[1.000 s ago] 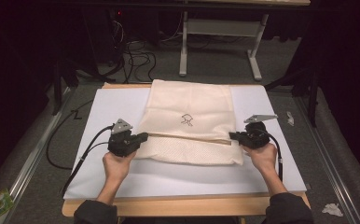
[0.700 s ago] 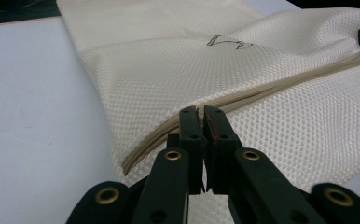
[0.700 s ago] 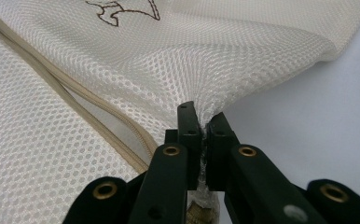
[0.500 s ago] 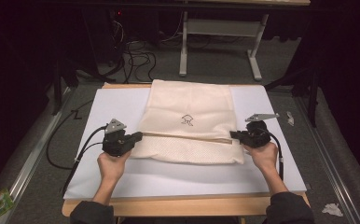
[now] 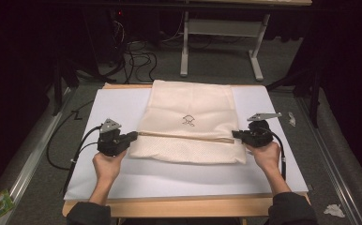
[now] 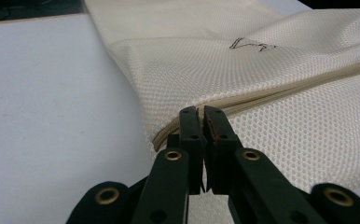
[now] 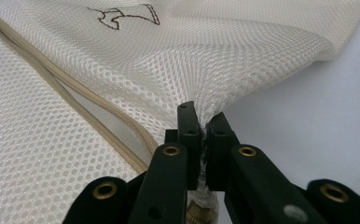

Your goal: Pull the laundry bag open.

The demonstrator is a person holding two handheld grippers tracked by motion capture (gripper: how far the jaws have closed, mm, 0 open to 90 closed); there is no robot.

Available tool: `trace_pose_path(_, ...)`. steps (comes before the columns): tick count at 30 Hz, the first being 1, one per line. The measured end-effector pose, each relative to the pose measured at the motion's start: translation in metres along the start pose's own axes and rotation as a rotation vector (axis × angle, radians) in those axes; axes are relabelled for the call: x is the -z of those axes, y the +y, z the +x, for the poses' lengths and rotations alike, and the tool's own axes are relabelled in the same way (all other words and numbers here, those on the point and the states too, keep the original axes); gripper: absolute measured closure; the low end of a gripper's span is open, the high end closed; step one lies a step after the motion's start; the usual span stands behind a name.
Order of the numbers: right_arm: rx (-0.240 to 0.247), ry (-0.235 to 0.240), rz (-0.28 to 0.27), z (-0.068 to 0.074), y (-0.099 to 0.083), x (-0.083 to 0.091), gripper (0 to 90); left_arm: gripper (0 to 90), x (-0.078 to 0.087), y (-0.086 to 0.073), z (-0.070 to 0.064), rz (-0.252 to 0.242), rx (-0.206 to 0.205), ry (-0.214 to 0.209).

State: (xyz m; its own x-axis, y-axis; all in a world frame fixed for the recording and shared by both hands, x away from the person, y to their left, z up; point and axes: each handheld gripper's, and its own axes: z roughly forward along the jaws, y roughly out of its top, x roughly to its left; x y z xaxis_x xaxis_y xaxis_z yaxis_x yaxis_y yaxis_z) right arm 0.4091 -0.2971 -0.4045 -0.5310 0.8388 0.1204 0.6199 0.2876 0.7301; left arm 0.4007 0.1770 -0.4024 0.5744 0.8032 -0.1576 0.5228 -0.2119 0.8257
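The mesh bag (image 5: 188, 124) lies flat on the white sheet (image 5: 113, 105) between the two grippers. The left gripper (image 6: 201, 112) has its jaws pressed together at the bag's edge, right beside the zip (image 6: 280, 91); whether cloth is caught between them I cannot tell. The right gripper (image 7: 201, 119) is clamped on a pinch of mesh at the opposite edge, the zip just to its left. To do this well, I judge both hands should pull outward evenly, keeping the zip line taut and straight.
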Motion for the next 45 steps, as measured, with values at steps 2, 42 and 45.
trace_pose_path(2, -0.002, -0.001, -0.001, -0.002, 0.0, 0.0, 88.9, 87.5, 0.0, -0.002, 0.001, 0.01, 0.003, 0.002)
trace_pose_path(42, 0.0, -0.035, -0.014, -0.004, 0.002, 0.008, 89.0, 87.5, 0.015, -0.012, -0.005, 0.034, -0.039, 0.036)
trace_pose_path(45, 0.0, -0.04, -0.008, -0.005, 0.003, 0.01, 89.0, 87.5, 0.014, -0.012, -0.005, 0.045, -0.041, 0.035)
